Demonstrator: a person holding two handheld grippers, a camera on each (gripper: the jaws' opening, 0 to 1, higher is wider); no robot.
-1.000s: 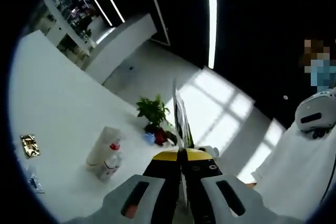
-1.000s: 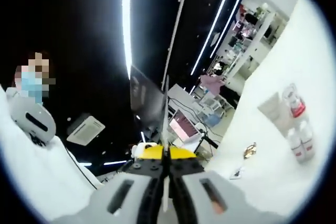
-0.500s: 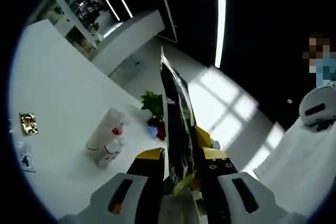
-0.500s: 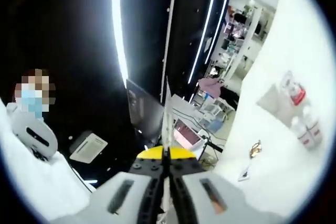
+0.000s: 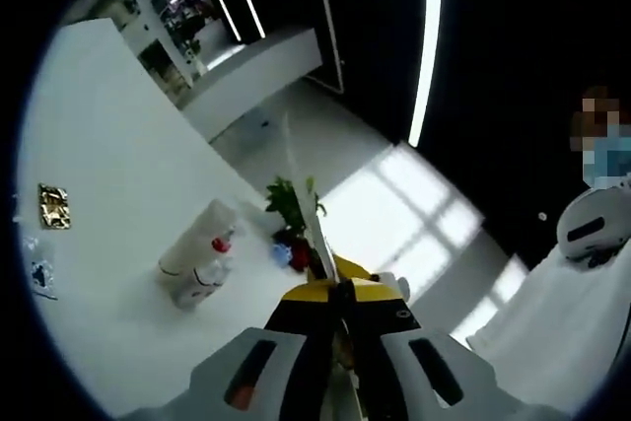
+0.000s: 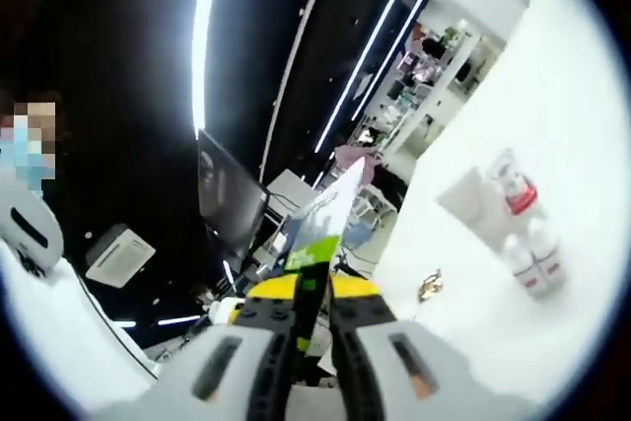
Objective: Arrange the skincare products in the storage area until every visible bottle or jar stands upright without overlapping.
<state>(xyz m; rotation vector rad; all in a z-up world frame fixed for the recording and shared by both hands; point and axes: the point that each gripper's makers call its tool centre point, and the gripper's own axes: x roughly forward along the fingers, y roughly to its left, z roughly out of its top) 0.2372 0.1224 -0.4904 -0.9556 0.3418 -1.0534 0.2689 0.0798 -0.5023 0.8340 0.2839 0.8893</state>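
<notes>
In the left gripper view my left gripper (image 5: 340, 289) is shut on a thin sachet (image 5: 314, 232), seen edge-on and rising from the jaws. Beyond it, on the white table (image 5: 108, 135), a white tube (image 5: 192, 239) lies beside a small bottle with a red cap (image 5: 207, 268). In the right gripper view my right gripper (image 6: 314, 285) is shut on a flat white and green sachet (image 6: 327, 216), held high off the table. At the right of that view stand the white tube (image 6: 471, 202), the red-capped bottle (image 6: 513, 194) and two small bottles (image 6: 537, 258).
A gold sachet (image 5: 53, 206) and a small dark sachet (image 5: 39, 276) lie on the table's left part. A potted plant (image 5: 291, 206) stands at the table's far edge. A person in white (image 5: 582, 303) is at the right. The gold sachet (image 6: 429, 286) also lies near my right gripper.
The left sachet, broadside half a second ago, is edge-on again. The right sachet has turned from edge-on to show its face. Both views have shifted with the hands.
</notes>
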